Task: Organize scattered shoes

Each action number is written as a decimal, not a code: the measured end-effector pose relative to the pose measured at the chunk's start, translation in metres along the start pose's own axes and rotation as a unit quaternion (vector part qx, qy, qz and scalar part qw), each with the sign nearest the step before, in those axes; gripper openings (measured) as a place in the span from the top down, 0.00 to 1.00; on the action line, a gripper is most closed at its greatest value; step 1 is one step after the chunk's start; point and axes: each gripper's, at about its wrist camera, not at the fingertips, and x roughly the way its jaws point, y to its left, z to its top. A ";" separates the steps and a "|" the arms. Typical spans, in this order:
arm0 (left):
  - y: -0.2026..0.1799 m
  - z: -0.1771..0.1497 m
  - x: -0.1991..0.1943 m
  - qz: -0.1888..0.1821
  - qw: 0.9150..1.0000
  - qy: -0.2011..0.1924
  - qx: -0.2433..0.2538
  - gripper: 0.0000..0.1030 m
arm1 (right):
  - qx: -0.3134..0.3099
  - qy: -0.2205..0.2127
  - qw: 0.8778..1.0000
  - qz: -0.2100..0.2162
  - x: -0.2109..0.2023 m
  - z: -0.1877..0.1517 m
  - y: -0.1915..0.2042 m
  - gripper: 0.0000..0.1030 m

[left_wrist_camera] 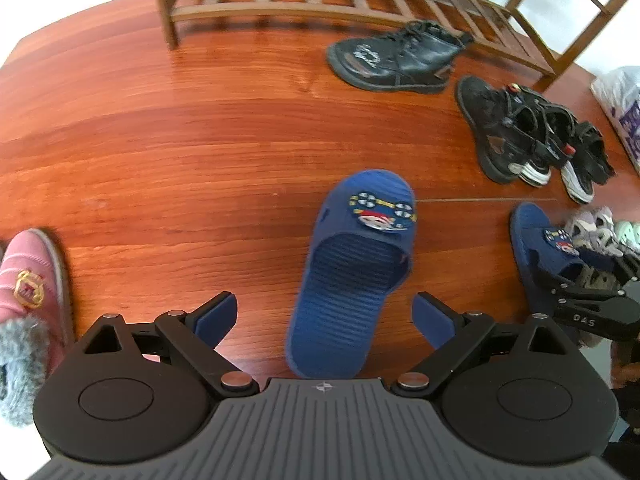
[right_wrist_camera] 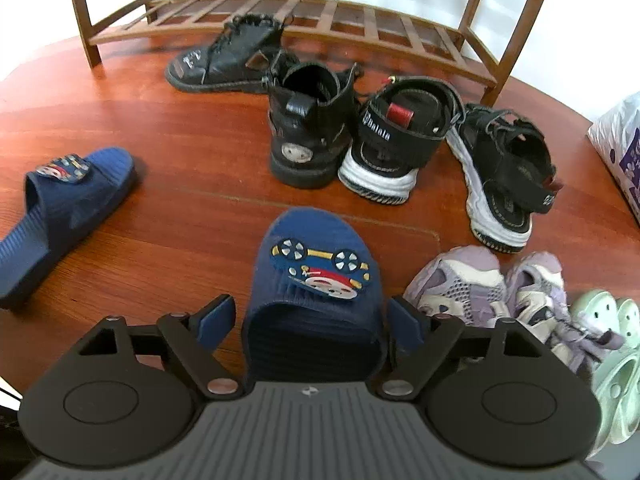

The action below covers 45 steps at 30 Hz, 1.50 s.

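Two matching blue slippers with a cartoon car patch lie on the wooden floor. One blue slipper (left_wrist_camera: 352, 272) points toward the rack, its heel between the spread fingers of my left gripper (left_wrist_camera: 325, 318), which is open and touches nothing. The other blue slipper (right_wrist_camera: 316, 280) sits between the fingers of my right gripper (right_wrist_camera: 310, 322), also open, with its right pad (right_wrist_camera: 404, 324) close against the slipper's side and a small gap at the left pad. In the left wrist view that second slipper (left_wrist_camera: 536, 240) and the right gripper (left_wrist_camera: 568, 280) show at the right edge. The first slipper (right_wrist_camera: 68, 208) lies left of the right gripper.
A wooden slatted shoe rack (right_wrist_camera: 280, 12) stands at the back against the wall. Before it lie black boots (right_wrist_camera: 312, 128), black sandals (right_wrist_camera: 508, 176), purple sneakers (right_wrist_camera: 460, 284) and green clogs (right_wrist_camera: 616, 340). A pink furry slipper (left_wrist_camera: 28, 292) lies far left, and a plastic bag (right_wrist_camera: 620, 140) far right.
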 end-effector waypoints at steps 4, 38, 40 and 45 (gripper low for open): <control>-0.015 0.004 0.011 -0.007 0.999 -0.002 0.040 0.04 | 0.007 -0.009 1.000 0.014 -0.018 0.004 -0.005 0.15; -0.050 0.032 0.097 0.018 0.983 0.032 0.181 0.22 | 0.126 -0.038 0.991 -0.024 -0.101 -0.031 -0.085 0.15; -0.050 0.034 0.097 0.021 0.983 0.036 0.176 0.23 | 0.125 -0.038 0.991 -0.023 -0.100 -0.032 -0.088 0.15; -0.051 0.036 0.097 0.032 0.990 0.046 0.129 0.24 | 0.123 -0.038 0.991 -0.019 -0.096 -0.034 -0.097 0.15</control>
